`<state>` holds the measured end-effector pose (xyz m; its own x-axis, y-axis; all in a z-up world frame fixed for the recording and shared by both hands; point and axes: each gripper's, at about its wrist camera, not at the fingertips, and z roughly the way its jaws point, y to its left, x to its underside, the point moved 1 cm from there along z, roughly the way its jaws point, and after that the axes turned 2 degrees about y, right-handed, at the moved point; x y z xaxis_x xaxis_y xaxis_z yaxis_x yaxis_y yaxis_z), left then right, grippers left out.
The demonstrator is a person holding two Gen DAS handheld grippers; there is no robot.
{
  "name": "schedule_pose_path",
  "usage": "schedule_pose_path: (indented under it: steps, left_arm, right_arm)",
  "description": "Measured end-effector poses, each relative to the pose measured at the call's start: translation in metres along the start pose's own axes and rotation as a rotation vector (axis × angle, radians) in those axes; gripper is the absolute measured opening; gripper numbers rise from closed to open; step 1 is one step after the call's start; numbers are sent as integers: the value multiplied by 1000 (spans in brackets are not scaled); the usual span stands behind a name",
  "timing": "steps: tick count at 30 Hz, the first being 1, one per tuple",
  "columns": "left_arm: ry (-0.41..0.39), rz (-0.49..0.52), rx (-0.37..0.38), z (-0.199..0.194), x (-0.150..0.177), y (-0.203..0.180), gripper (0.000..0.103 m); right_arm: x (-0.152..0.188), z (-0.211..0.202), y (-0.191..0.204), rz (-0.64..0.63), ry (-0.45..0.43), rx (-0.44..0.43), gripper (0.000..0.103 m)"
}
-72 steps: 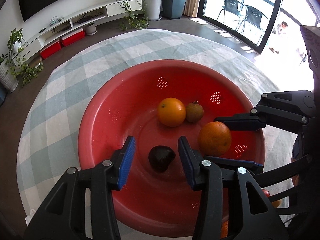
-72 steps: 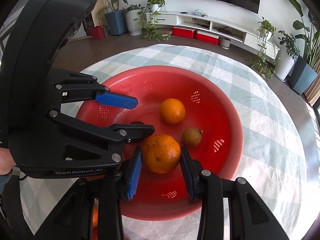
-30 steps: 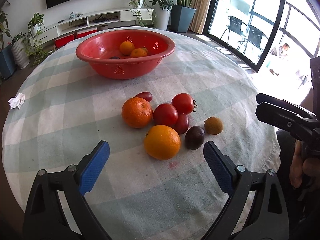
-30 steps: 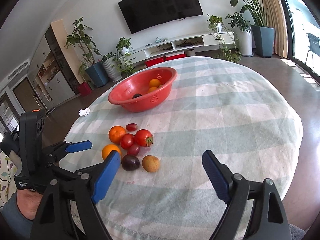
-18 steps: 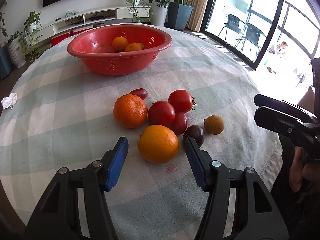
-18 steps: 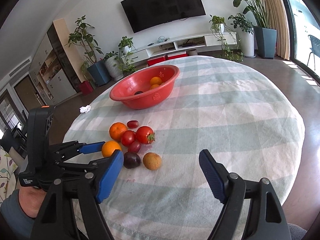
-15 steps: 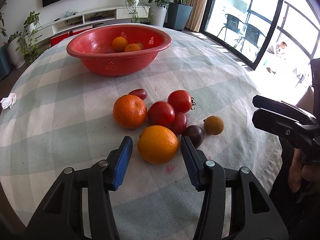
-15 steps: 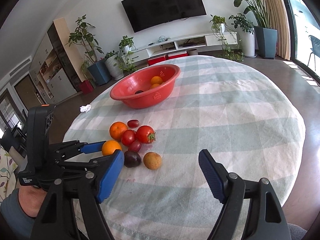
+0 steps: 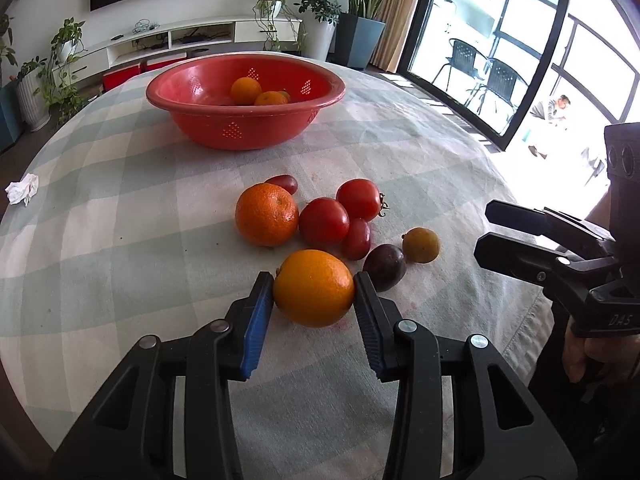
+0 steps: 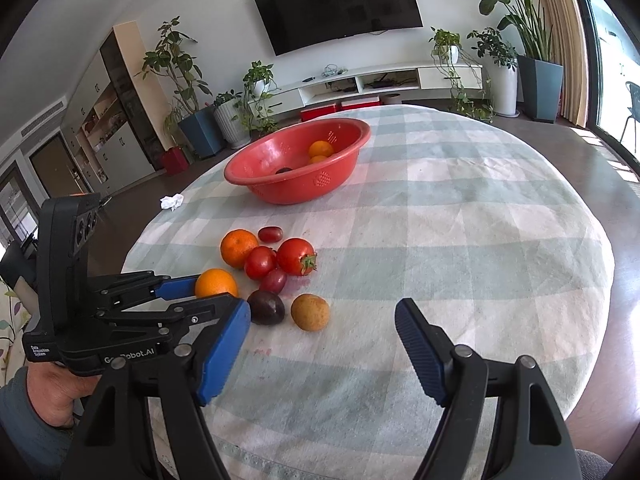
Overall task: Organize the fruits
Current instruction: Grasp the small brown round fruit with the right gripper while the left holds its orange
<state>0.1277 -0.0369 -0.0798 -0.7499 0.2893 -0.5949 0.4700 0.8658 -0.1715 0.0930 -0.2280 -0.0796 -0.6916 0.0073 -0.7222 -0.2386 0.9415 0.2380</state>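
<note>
Orange (image 9: 313, 288) fruit now sits clamped between my left hand-held gripper (image 9: 313, 307) pads, which were apart a moment ago; next it goes to the red bowl (image 9: 245, 128). My right hand-held gripper (image 10: 322, 352) hangs wide apart. On the tabletop (image 9: 120, 240) I count eight fruits: two oranges, four tomatoes, two small fruits.

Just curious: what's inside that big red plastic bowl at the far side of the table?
The red plastic bowl holds two oranges, one dark fruit and possibly a small brownish one. Its near wall hides the bowl's floor.
</note>
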Motion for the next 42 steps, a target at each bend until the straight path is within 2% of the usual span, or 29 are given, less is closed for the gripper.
schedule_pose_path:
  steps: [9,15,28,33,40,42]
  left_arm:
    - [-28,-69,23,-21,24,18,38]
    - [-44,-101,37,-25,32,27,38]
    - [-52,-107,42,-26,38,29,38]
    - [-57,-109,39,-27,38,31,38]
    - [-79,-140,55,-38,30,39,38]
    - [-98,-137,43,-46,21,45,38]
  right_arm:
    - [-4,31,11,-87,123,45,67]
    - [-3,50,13,-148,169,93,52]
    - [-3,55,23,-228,157,97,30]
    - [-3,51,22,-212,147,85,30]
    - [-13,31,4,-84,101,34,30]
    - [-20,24,-4,-61,83,45,30]
